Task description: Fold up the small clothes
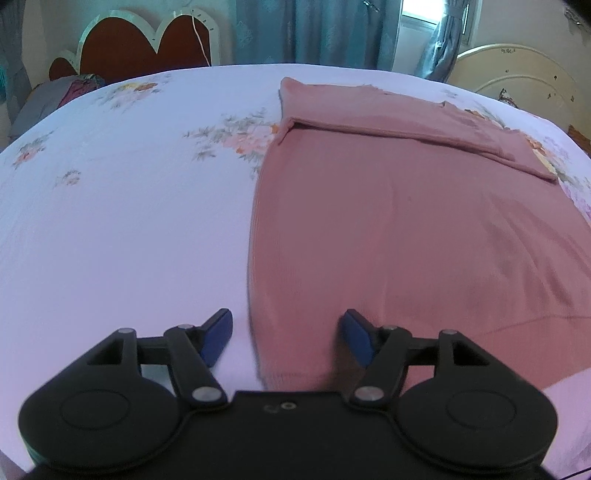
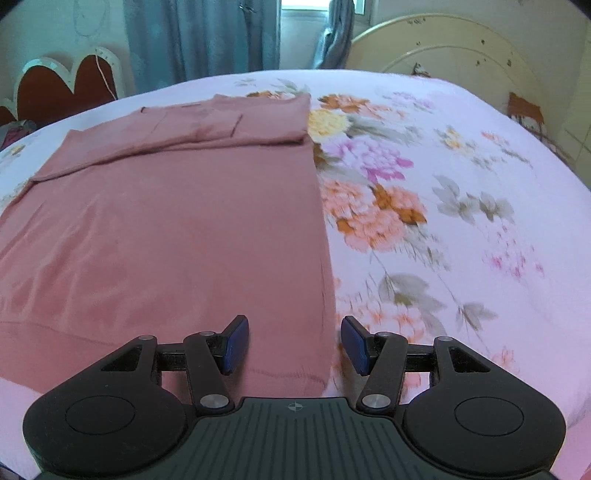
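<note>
A dusty-pink garment (image 1: 406, 229) lies flat on the bed, its far end folded over into a band across the top. It also shows in the right wrist view (image 2: 177, 229). My left gripper (image 1: 286, 339) is open, its blue pads straddling the garment's near left corner just above the sheet. My right gripper (image 2: 293, 343) is open, its pads straddling the garment's near right corner. Neither holds anything.
The bed has a pale pink floral sheet (image 2: 424, 206). A red scalloped headboard (image 1: 147, 48) and blue curtains (image 1: 314, 29) stand beyond the bed. A cream bed frame (image 2: 450, 48) stands at the far right.
</note>
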Demonstrator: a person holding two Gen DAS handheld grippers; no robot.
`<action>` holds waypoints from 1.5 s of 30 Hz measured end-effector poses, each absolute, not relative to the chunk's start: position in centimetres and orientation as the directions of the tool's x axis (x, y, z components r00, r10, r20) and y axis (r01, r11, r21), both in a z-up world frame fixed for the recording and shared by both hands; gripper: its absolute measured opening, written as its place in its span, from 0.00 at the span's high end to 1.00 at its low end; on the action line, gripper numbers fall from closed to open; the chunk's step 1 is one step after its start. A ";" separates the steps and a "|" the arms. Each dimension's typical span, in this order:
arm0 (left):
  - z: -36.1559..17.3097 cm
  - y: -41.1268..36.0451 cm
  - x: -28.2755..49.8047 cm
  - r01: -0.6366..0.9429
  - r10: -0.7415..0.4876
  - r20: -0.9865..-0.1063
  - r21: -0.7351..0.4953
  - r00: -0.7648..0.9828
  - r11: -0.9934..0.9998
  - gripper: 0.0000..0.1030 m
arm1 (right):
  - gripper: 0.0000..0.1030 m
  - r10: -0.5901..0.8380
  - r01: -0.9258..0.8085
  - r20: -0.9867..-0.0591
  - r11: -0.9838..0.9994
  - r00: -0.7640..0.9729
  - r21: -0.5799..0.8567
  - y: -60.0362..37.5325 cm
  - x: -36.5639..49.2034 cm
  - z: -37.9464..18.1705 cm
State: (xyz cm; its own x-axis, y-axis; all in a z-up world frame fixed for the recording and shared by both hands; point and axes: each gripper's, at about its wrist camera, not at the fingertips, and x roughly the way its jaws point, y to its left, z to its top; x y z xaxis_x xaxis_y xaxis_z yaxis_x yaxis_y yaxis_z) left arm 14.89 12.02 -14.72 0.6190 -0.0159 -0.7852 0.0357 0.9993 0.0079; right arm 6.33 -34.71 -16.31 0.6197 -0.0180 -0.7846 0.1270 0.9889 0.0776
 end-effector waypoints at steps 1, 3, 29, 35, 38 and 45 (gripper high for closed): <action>-14.8 12.0 14.7 0.037 -0.018 -0.786 0.007 0.618 0.999 0.35 | 0.46 -0.017 0.130 -0.787 0.988 0.617 0.080 -34.8 6.1 -16.5; -14.9 12.2 14.4 0.034 -0.024 -0.789 -0.004 0.614 0.999 0.35 | 0.46 -0.012 0.136 -0.791 0.987 0.611 0.090 -34.8 5.9 -16.8; -11.1 13.7 15.4 0.138 -0.351 -0.698 -0.344 0.625 0.929 0.95 | 0.87 0.180 0.095 -0.744 0.945 0.643 0.311 -35.0 5.1 -13.7; -7.8 12.9 19.3 0.165 -0.357 -0.607 -0.350 0.710 0.922 0.95 | 0.87 0.194 0.082 -0.670 0.930 0.716 0.358 -35.8 8.6 -10.4; -6.9 12.6 22.3 0.152 -0.335 -0.572 -0.344 0.748 0.927 0.95 | 0.87 0.199 0.073 -0.636 0.924 0.745 0.375 -36.5 11.8 -9.3; -6.3 11.3 30.8 0.113 -0.301 -0.521 -0.360 0.799 0.926 0.95 | 0.87 0.200 0.064 -0.583 0.914 0.788 0.400 -38.2 21.7 -8.1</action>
State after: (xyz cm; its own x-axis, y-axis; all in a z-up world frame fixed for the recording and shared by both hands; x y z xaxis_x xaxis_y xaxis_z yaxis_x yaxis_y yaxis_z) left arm 30.82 11.31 -6.30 0.7987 -0.3005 -0.5213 0.1134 0.9260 -0.3601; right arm 21.71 -38.18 -8.11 0.7875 0.1999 -0.5829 0.0642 0.9142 0.4002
